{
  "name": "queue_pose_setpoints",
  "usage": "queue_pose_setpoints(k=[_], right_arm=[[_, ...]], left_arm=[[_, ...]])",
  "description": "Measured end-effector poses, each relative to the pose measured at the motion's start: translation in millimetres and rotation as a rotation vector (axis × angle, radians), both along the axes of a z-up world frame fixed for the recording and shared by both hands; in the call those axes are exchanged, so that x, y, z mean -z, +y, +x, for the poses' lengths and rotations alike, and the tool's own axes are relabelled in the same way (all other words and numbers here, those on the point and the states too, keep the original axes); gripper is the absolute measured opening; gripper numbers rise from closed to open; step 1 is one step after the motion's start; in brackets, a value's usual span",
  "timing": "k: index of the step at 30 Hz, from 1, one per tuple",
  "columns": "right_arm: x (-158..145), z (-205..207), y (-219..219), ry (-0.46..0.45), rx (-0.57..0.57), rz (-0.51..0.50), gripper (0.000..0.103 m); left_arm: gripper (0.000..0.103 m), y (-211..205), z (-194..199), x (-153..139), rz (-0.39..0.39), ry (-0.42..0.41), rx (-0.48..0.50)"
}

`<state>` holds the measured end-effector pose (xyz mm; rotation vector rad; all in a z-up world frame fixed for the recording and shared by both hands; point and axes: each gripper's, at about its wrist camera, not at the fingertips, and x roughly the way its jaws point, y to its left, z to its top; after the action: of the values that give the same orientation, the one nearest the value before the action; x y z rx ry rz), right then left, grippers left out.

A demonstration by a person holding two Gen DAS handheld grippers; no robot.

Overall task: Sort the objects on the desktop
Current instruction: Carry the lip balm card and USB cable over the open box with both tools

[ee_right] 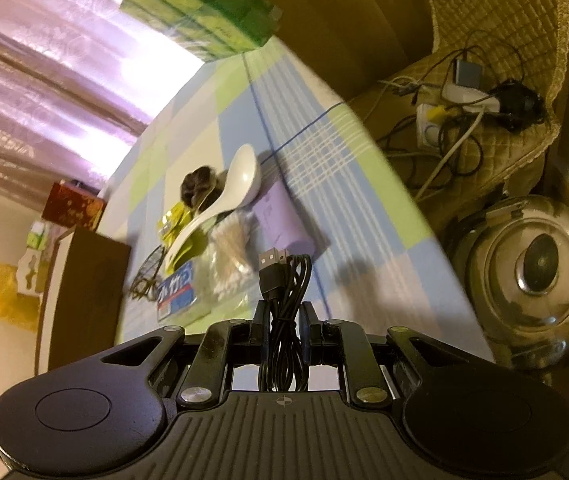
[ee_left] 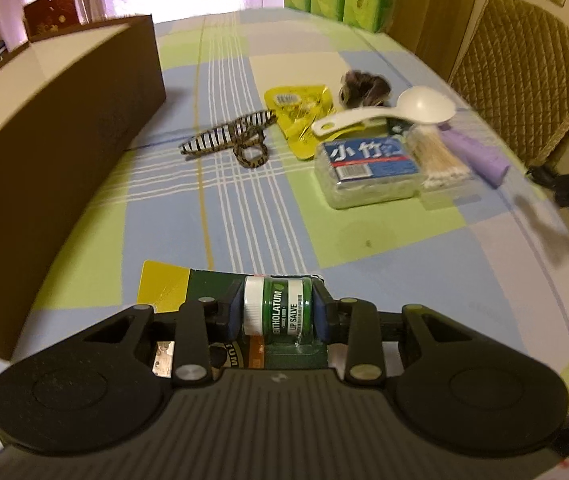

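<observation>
- While both grippers are loaded, the step in hand looks like carrying picked items toward the brown box [ee_left: 56,128], which stands at the left of the checked tablecloth [ee_left: 220,216].
- The left gripper [ee_left: 278,316] is clamped on a carded lip salve pack [ee_left: 272,308]; its blue pads press the small green-and-white jar from both sides, and the backing card juts out to the left just above the cloth.
- The right gripper [ee_right: 283,332] is closed on a coiled black USB cable [ee_right: 284,300], the plug pointing up and forward, held above the table's near edge.
- Still unsorted in a cluster on the cloth: a striped hair clip [ee_left: 228,140], a yellow foil packet [ee_left: 304,116], a white spoon [ee_left: 388,114] lying across a blue-labelled pack [ee_left: 368,164], cotton swabs [ee_left: 440,156], a purple object [ee_left: 480,152] and a dark scrunchie [ee_left: 364,88].
- The next move, I judge, calls for swinging the left gripper over the box's rim before letting go, keeping the card's projecting corner clear of the wall.
- The cable needs a release well inside the box, since a loose coil may spring open; the box's interior is not visible, so free room there cannot be told.
</observation>
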<state>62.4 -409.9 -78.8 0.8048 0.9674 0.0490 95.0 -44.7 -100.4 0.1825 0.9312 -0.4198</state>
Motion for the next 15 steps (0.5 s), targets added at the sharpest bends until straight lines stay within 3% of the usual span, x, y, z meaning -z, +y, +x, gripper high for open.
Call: queue_pose_setpoints(k=[7,15], right_arm=[[-17.5,-8.1,35.4,-0.049,-0.123,0.034,0.012],[-45.4,2.8,112.8,-0.114,-0.308,-0.002,0.012]], left_arm=[[0.03,14.0,-24.2,-46.2,-0.022,-0.054,-0.003],[0.03,46.7,-32.5,-89.1,-0.039,-0.112,-0.022]])
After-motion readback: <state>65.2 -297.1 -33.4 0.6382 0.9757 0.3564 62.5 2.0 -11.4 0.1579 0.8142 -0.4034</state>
